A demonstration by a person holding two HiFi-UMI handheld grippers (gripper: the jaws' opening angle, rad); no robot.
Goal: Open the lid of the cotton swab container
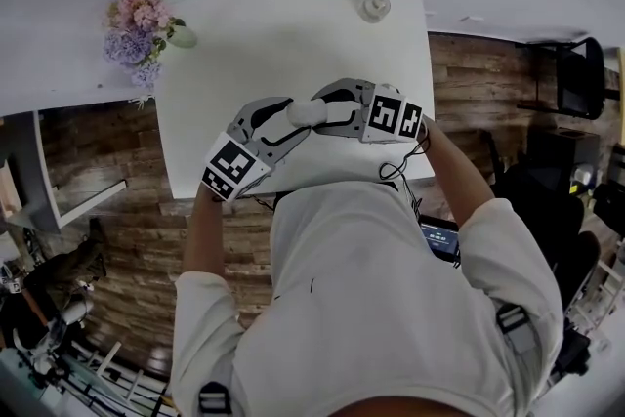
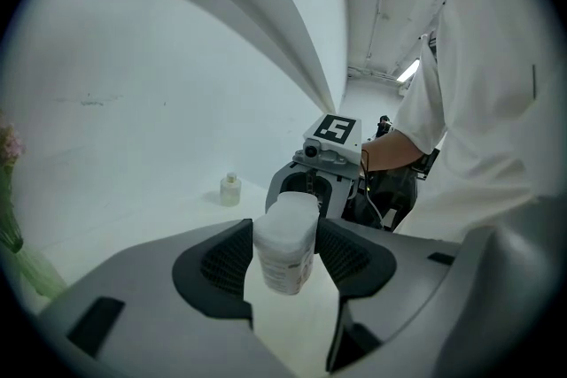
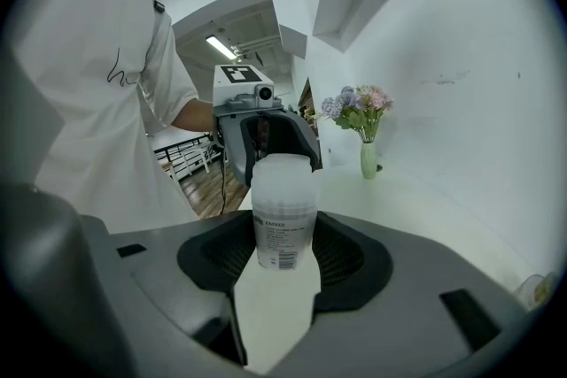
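The right hand-held gripper [image 3: 283, 248] is clenched on the cotton swab container [image 3: 283, 217]. Both its pads press on the sides of the container. The left hand-held gripper [image 2: 285, 257] comes from the other side. Its jaws stand wide and loose around the same container, so it is not squeezing. The two hand-held grippers face each other with the container between them, near the front edge of the white bench [image 1: 273, 44]. The lid [image 3: 283, 173] looks shut. A small bottle [image 1: 374, 6] stands by the far edge. Flowers [image 1: 142, 34] stand at the far left corner.
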